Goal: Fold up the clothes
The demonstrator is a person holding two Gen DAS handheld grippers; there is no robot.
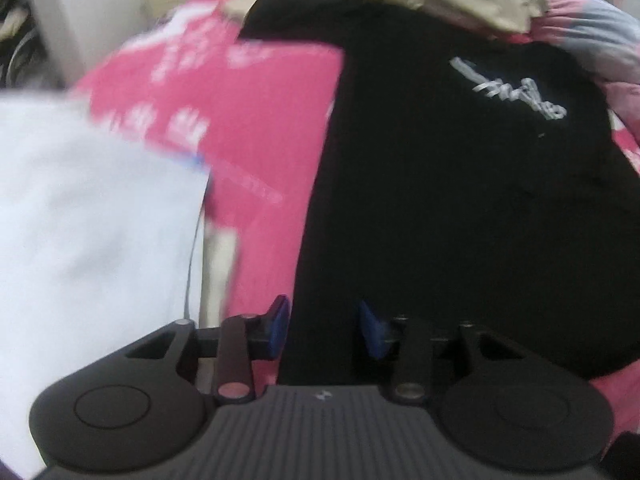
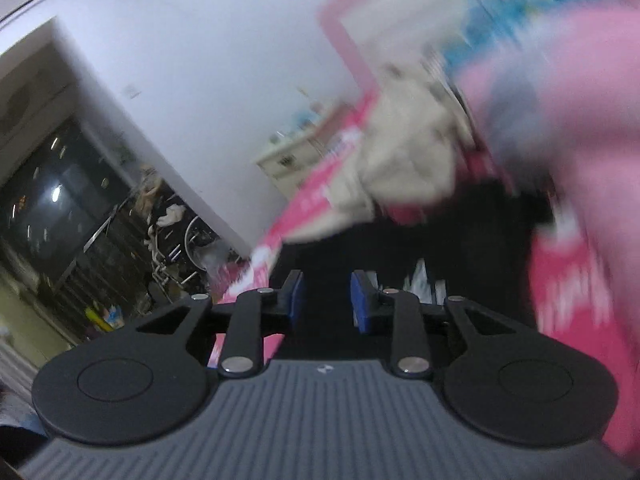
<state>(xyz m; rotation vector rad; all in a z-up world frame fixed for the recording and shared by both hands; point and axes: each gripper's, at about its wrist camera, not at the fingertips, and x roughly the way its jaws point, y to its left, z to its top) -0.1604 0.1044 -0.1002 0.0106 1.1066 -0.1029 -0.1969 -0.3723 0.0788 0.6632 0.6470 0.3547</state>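
Left wrist: black shirt beyond parted jaws, ungripped.

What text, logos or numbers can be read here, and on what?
Nothing can be read for certain.
Black shirt: white handwritten-style print, too blurred to read.
Pink sheet: white printed marks, smeared and unreadable in both views.
Tool body: a small pale emblem, no letters to read.

Beige garment motion-blurred
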